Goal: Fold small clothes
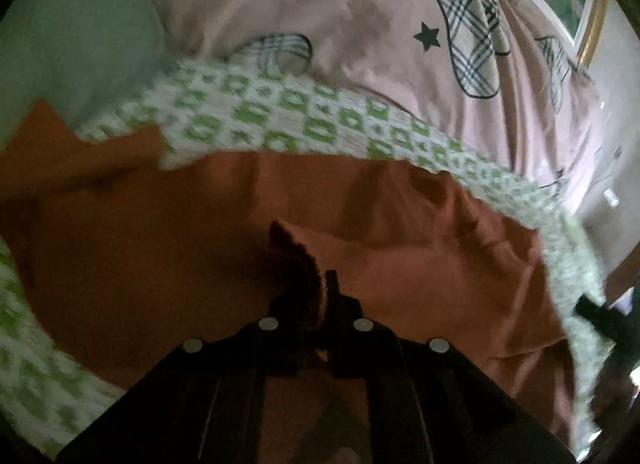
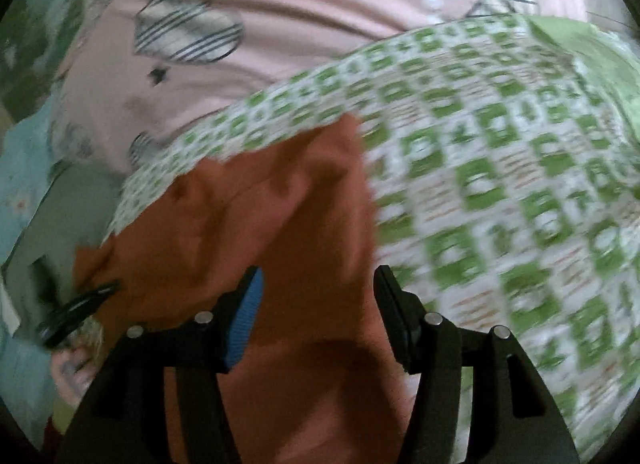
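Folding: my left gripper pinches an edge of the orange garment
Right gripper: wide open, empty
Progress: early, garment rumpled

Matt orange cloth garment, green-checked woven blanket, pink cotton sheet

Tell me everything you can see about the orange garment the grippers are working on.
The orange garment is plain rust-orange cloth, soft and wrinkled, with no print visible. It lies spread over a green-and-white patterned cloth, which sits on a pink sheet. The left gripper is shut on a bunched, lifted edge of it. The right gripper hangs open with the fabric showing between its fingers. Its exact type cannot be told.
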A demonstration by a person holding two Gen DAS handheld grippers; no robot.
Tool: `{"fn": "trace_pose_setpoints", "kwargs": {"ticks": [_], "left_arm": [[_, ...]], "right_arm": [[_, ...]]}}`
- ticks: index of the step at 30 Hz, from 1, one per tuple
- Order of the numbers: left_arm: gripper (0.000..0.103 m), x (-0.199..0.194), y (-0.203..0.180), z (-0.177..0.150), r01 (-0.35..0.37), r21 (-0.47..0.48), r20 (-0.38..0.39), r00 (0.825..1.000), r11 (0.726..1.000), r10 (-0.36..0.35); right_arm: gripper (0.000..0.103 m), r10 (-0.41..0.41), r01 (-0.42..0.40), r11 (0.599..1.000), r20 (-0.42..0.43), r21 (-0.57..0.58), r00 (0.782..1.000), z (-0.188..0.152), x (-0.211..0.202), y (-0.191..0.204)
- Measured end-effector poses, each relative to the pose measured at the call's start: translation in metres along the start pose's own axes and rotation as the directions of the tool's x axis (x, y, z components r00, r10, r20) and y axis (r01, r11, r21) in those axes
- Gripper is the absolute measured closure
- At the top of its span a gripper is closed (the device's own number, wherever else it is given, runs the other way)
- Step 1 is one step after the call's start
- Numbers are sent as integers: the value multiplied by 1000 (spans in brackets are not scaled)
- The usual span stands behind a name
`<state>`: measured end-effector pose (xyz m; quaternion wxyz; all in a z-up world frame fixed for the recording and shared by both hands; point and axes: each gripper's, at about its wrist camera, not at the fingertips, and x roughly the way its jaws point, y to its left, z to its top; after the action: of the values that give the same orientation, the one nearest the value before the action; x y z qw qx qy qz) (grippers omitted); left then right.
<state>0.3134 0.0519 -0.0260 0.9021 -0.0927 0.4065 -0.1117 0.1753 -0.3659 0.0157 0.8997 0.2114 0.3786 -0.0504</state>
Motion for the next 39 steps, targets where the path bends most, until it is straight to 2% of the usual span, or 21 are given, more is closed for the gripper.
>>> {"fn": "trace_pose_setpoints", "kwargs": {"ticks": [3,5,8,9,10,15,18,19,21,24,26,27,28,29,31,32,33,36,39], "left_arm": [[97,15,15,-11,-23,-39,-75,997,999,20],[97,16,24,-18,1,-91,-87,996,996,-9],[97,16,22,-22,-3,-85,-86,996,996,-4],[97,16,20,-22,-7,-75,-85,996,997,1],[97,13,16,-21,-6,-64,-83,997,998,1],[97,-1,-6,-9,62,-27,-58,996,998,-63],[97,11,-16,-10,19,6,-77,997,1000,-18],[97,16,-15,-12,11,2,-90,996,1000,-11],[97,19,-10,-17,17,-18,-106,994,1000,-19],[97,15,-8,-23,19,6,-101,995,1000,-19],[97,15,-11,-25,9,27,-102,995,1000,-6],[97,15,-12,-25,1,39,-98,995,999,3],[97,15,-13,-26,-6,48,-93,996,999,10],[97,14,-12,-27,-11,52,-87,996,999,15],[96,13,-7,-29,-19,45,-88,996,999,23],[96,11,-1,-32,-21,39,-93,995,999,24],[96,10,3,-34,-22,39,-95,995,999,26],[97,1,18,-40,-109,54,-91,989,993,113],[96,-23,39,-38,-117,16,-53,992,993,117]], "right_arm": [[45,-11,11,1000,-37,10,999,17,23,-6],[45,-4,3,1000,-75,-4,997,22,42,-1],[46,-30,23,998,-132,-53,991,22,67,10],[54,-30,16,997,-173,-77,985,21,78,13],[93,-24,8,996,-195,-83,980,20,82,12],[93,16,-19,999,-105,-28,994,43,45,-14],[93,-19,14,999,-134,-32,991,42,52,-20],[93,-51,42,997,-163,-60,985,37,60,-17],[91,-104,93,993,-158,-76,982,33,59,-14],[90,-151,147,985,-39,-89,988,28,31,-1],[89,-93,93,987,4,-133,996,23,18,16],[88,-69,67,986,-3,-150,998,19,19,23],[82,-47,39,986,-49,-162,998,15,27,27],[77,-52,39,986,-82,-159,995,11,34,27],[75,-113,89,985,-162,-145,980,1,55,16],[75,-109,87,988,-182,-125,977,-4,58,10],[75,-81,65,992,-157,-104,984,-8,51,7],[74,-91,71,990,-162,-123,983,-18,36,14],[62,-15,0,995,-153,-103,988,-27,19,21]]}}
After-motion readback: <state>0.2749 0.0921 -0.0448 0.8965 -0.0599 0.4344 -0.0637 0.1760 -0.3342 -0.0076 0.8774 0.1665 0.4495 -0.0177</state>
